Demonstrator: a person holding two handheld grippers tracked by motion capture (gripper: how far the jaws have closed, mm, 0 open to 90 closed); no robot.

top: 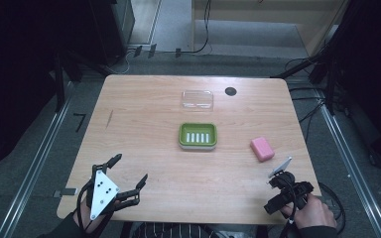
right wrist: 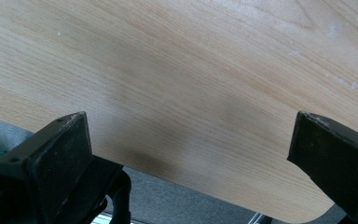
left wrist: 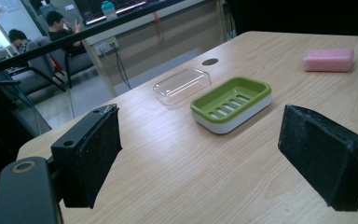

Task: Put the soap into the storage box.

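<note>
Soap point(top: 262, 148), pink bar, lies flat on the table point(top: 144, 114) toward its right side, well apart from the soap dish point(top: 197, 135) and nearest the right tongs point(top: 279, 188).

Dish, green with a slotted insert, sits at mid-table, uncovered and with nothing in it. Clear lid point(top: 197, 99), transparent plastic, lies just beyond the dish toward the far edge, apart from it.

Step in hand, as judged: the start, before any grasp; the likely work is to set the bar in the dish and cover it with the lid. Nothing is yet touched.

Left tongs point(top: 129, 173): held over the near left part of the table, jaws spread wide, nothing between them. In the left gripper view they look across the table at the dish point(left wrist: 231, 102), the lid point(left wrist: 182, 85) and the soap point(left wrist: 328, 59) beyond.

Right tongs: held at the near right corner, just short of the soap, jaws spread wide and holding nothing. In the right gripper view, bare wood and the table's edge lie between the pads point(right wrist: 63, 161).

Next move, as judged: the right tongs go forward to the bar, jaws kept wide enough to straddle it, then close across its narrower sides. The bar may be slick, so a square, centred grip is called for.
</note>
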